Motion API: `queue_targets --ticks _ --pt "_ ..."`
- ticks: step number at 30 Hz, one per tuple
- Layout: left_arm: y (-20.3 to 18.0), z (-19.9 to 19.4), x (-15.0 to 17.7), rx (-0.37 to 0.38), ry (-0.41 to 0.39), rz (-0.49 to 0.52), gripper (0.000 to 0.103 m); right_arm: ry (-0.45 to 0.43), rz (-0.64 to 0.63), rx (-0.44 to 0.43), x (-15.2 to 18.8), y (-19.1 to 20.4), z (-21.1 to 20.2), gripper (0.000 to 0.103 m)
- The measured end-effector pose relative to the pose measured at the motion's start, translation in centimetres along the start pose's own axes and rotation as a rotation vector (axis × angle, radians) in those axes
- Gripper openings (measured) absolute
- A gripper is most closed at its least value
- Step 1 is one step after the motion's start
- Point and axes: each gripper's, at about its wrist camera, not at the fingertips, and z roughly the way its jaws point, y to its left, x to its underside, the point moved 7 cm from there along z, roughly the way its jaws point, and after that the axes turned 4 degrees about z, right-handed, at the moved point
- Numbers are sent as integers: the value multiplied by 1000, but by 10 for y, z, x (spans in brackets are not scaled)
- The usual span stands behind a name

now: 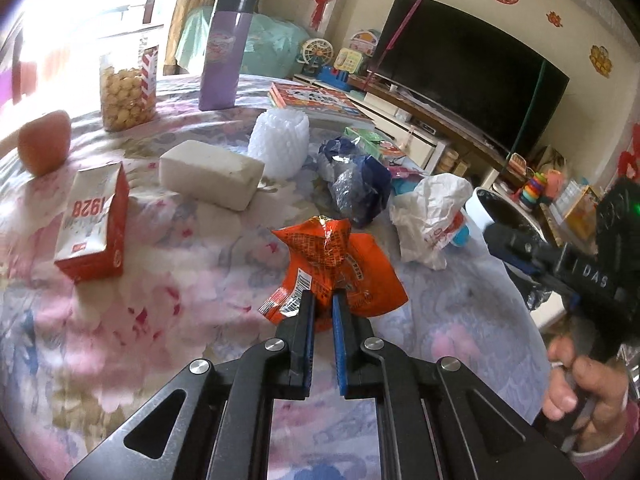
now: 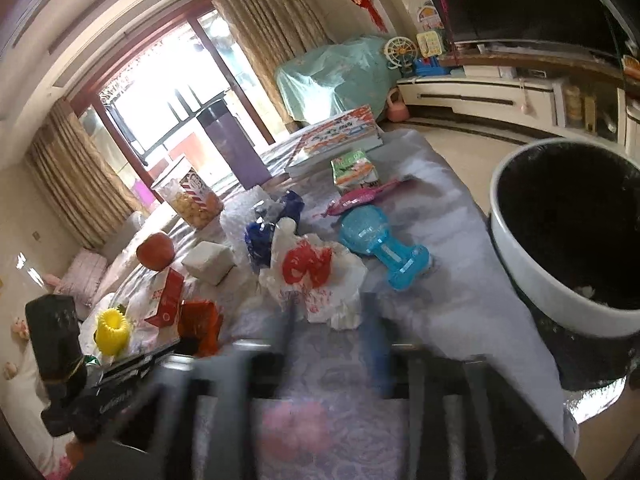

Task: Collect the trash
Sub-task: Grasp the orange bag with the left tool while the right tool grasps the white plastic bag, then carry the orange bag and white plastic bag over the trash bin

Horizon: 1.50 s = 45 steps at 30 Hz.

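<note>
Left gripper (image 1: 323, 300): clenched on orange wrapper (image 1: 340, 256)
Right gripper (image 2: 332, 320): released, empty
Bin (image 2: 516, 256): right, nearly empty
Left: white bag (image 2: 316, 276), blue wrapper (image 1: 356, 184)

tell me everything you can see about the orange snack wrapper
The orange snack wrapper is a crumpled, glossy foil-like packet with dark print, a white barcode panel at its lower left and a twisted, peaked top. It looks empty and flattened, and lies on the floral tablecloth in front of the blue-and-clear plastic bag. The left gripper is shut on its near edge. In the right wrist view it shows only partly, beside the red carton.
</note>
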Motion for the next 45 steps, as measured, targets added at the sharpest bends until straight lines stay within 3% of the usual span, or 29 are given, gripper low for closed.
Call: queue_targets --ticks 2,8,10,11,15,29,45 --pt "1 -3 0 -2 0 1 7 -7 -21 5 -3 6 7 65" --pt "-3 -9 -1 9 -10 6 7 21 -45 35 -7 9 42 65" --pt "-6 -11 -2 15 -14 12 7 31 -39 42 -5 5 49 54" --pt "-8 -11 -3 19 -16 15 7 30 -37 46 -5 4 48 38" --pt "-13 -9 -4 36 -16 21 7 11 -25 39 -2 -3 31 32" --pt "-82 10 -18 141 -2 129 7 -97 37 69 -11 -48 -59 32" --pt "-148 56 -39 215 27 236 7 -167 122 167 -24 -111 -104 32"
